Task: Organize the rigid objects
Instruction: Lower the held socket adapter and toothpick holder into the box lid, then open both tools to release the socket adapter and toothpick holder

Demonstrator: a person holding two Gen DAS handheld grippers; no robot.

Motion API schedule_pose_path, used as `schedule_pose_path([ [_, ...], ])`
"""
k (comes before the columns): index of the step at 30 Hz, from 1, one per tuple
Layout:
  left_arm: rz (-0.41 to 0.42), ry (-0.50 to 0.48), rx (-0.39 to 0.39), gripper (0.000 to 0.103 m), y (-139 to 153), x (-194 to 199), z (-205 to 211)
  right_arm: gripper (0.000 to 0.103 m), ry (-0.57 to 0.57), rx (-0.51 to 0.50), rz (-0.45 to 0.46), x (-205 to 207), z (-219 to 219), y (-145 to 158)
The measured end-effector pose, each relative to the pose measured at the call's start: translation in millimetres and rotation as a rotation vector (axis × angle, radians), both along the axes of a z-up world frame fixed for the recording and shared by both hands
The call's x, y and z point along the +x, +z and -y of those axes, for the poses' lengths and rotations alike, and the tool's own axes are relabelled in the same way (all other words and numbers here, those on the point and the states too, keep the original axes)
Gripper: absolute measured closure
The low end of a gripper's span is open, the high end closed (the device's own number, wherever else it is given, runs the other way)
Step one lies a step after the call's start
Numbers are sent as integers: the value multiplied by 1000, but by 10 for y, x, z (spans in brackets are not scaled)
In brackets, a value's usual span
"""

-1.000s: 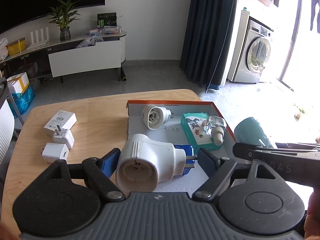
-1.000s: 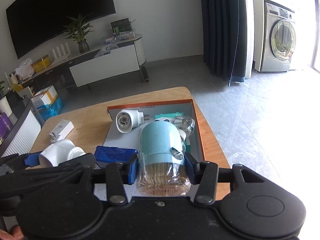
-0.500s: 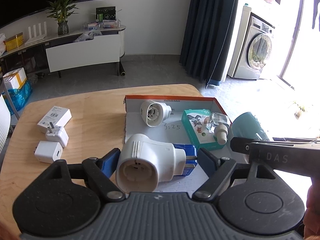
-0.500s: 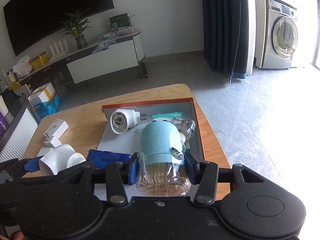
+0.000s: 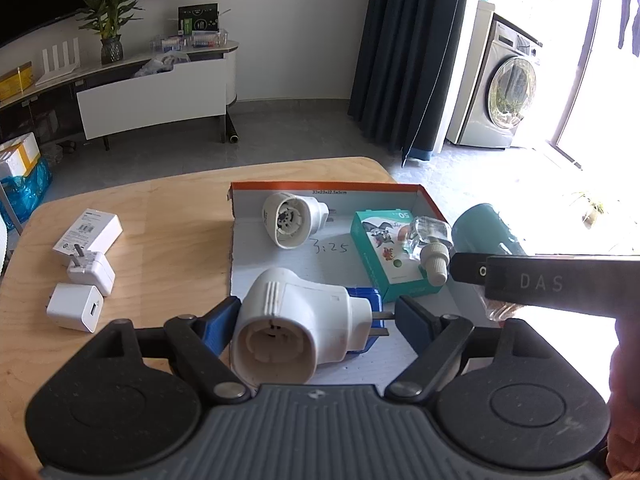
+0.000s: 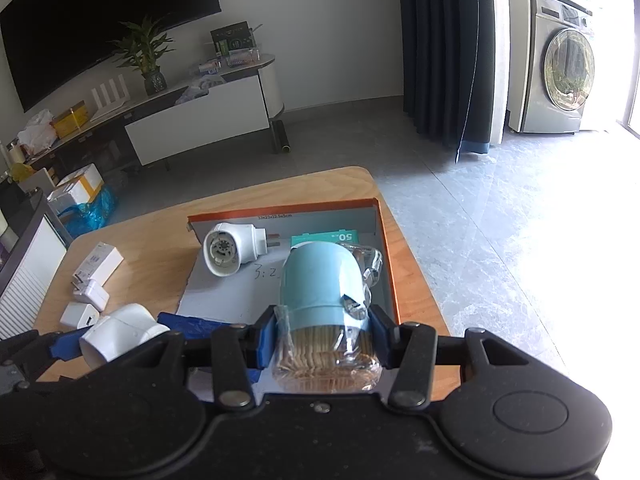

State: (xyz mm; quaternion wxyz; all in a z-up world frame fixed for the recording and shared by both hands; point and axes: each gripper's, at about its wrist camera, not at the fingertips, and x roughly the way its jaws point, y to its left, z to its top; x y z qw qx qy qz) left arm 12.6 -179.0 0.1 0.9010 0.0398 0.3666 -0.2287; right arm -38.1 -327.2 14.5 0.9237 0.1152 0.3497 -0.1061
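My left gripper (image 5: 316, 320) is shut on a white plug adapter (image 5: 296, 328), socket end towards the camera, held just above the near part of the orange-rimmed box (image 5: 320, 188). My right gripper (image 6: 324, 336) is shut on a light-blue toothpick holder (image 6: 322, 280) with a clear base full of toothpicks, over the box's right half (image 6: 388, 264). The two grippers are side by side: the right one's black bar (image 5: 540, 280) reaches in from the right of the left wrist view, and the left one's adapter (image 6: 120, 332) shows at the lower left of the right wrist view.
Inside the box lie a second white adapter (image 5: 290, 220), a teal carton (image 5: 384, 252), a clear bottle with a white cap (image 5: 428, 240) and a blue item (image 5: 362, 300). Two white chargers (image 5: 76, 308) (image 5: 90, 272) and a white carton (image 5: 92, 230) lie on the wooden table (image 5: 160, 220), left of the box.
Both grippers have drifted a little forward over the box, each still holding its object. Nothing in the box or on the table has moved.
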Motion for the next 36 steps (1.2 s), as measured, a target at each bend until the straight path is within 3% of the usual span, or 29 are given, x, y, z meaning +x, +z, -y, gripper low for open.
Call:
schedule_pose_path([
  [25, 5, -74, 0, 17, -26, 195, 322, 45, 17, 3, -18, 401, 154, -13],
  [30, -19, -126, -54, 16, -45, 235, 357, 45, 31, 26, -25, 526, 180, -23],
  [32, -14, -126, -70, 10, -39, 235, 349, 45, 42, 38, -28, 577, 188, -28],
  [36, -16, -115, -77, 10, -17, 243, 307, 45, 66, 51, -30, 676, 167, -39],
])
